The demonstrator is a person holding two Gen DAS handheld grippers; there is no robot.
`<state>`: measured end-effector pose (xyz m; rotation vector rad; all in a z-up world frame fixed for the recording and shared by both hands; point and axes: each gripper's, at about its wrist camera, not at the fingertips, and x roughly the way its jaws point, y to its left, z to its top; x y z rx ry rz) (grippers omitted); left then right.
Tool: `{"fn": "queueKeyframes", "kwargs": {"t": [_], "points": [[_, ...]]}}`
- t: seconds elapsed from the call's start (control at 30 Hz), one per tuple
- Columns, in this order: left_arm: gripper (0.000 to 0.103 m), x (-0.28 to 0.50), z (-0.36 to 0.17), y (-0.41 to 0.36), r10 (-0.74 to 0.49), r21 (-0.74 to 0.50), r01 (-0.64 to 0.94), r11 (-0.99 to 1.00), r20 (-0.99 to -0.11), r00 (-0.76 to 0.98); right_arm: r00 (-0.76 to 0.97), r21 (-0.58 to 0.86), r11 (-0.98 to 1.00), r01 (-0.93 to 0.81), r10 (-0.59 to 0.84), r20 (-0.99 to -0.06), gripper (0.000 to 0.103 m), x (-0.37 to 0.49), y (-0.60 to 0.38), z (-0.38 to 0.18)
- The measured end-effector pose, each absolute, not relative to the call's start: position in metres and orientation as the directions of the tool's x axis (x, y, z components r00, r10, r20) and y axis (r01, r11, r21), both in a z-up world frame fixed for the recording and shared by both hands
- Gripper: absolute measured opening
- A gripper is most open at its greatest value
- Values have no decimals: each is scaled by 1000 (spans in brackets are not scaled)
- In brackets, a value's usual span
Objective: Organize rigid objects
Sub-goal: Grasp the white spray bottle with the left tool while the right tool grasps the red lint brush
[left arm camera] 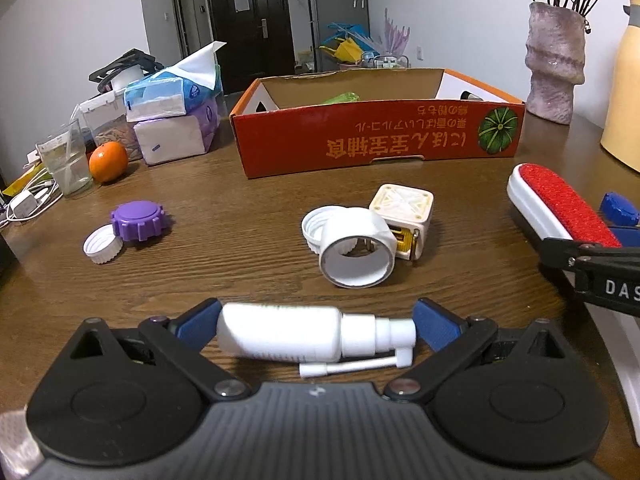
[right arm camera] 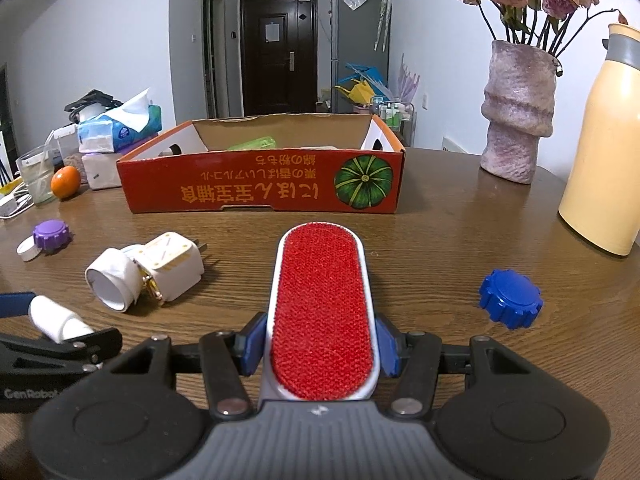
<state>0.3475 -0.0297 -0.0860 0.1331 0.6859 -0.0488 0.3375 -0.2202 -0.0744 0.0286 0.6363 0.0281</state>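
While both loads are carried toward the box, two grips are recorded nearest the cameras. The left tongs [left arm camera: 316,330] are clamped endwise on a white spray bottle [left arm camera: 280,336], one blue pad on its base and one on its nozzle head; its thin spout hangs loose below and is judged liable to snag on a box wall. The right tongs [right arm camera: 320,346] are clamped across the sides of a red lint brush [right arm camera: 322,312], whose pile faces up and whose long body projects forward. A level carry, a lift above the front wall and a release only once inside the box are judged to serve best; the brush is best entered lengthwise.

On the surface [right arm camera: 440,248], mid-distance:
- white tape roll [left arm camera: 356,254], on its side, touching a white cube plug [left arm camera: 404,218], with a white cap [left arm camera: 316,224] just behind it; this cluster lies between the left load and the box.
- purple cap [left arm camera: 140,220], touching a small white cap [left arm camera: 102,246], off to the left.
- blue cap [right arm camera: 510,298], right of the brush.

Farther:
- red cardboard box [right arm camera: 260,184], open-topped, something green already inside.
- orange [left arm camera: 108,161], glass, tissue packs at the far left.
- vase [right arm camera: 516,120] and cream flask [right arm camera: 600,152] at the right, clear of the route.
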Motion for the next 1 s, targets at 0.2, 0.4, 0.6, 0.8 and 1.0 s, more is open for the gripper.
{"fn": "queueKeyframes", "kwargs": {"t": [0.2, 0.4, 0.6, 0.8, 1.0], "points": [[99, 347, -85, -30, -9, 109, 99, 989, -624, 782, 806, 34, 999, -18, 35, -591, 55, 337, -220, -74], [99, 344, -83, -31, -11, 120, 107, 987, -610, 792, 810, 39, 999, -20, 39, -586, 55, 336, -220, -72], [99, 340, -79, -29, -5, 121, 95, 988, -592, 806, 817, 43, 999, -23, 44, -575, 55, 334, -221, -70], [99, 337, -73, -24, 7, 108, 66, 992, -573, 819, 826, 44, 999, -26, 47, -561, 55, 329, -220, -67], [99, 331, -64, -19, 7, 90, 50, 995, -548, 837, 833, 52, 998, -25, 49, -550, 55, 325, -221, -63]]}}
